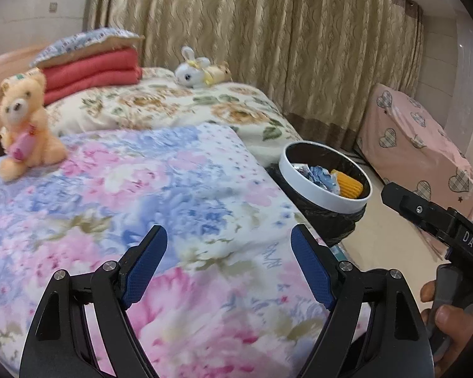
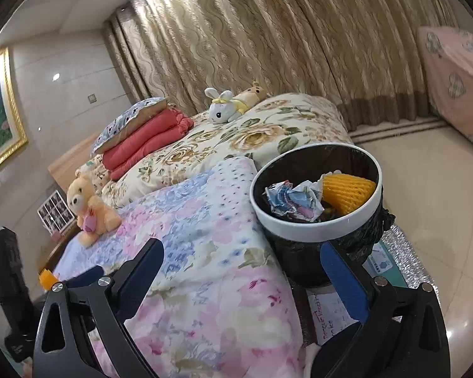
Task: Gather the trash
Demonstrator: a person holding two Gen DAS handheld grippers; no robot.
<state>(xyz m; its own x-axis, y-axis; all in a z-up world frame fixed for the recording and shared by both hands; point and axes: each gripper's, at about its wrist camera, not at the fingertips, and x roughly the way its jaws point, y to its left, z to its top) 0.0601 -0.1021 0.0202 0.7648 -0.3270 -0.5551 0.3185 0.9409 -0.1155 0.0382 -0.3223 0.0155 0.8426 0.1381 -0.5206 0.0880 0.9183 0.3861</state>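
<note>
The trash bin (image 2: 315, 220), a round tub with a white rim and a black liner bag knotted at its side, stands on the floor just beside the right edge of the bed (image 1: 142, 195), and in it lie a yellow foam fruit net (image 2: 350, 192) at the right and a crumpled blue-and-white wrapper (image 2: 293, 201) at the left. The left gripper (image 1: 228, 264) hangs over the pink-and-blue floral quilt with its jaws spread and nothing between them. The right gripper (image 2: 242, 274), whose black body reads "DAS" in the left wrist view, is likewise wide apart and empty near the bin, above a white sheet (image 2: 327, 318) with red handwriting too cut off to read.
</note>
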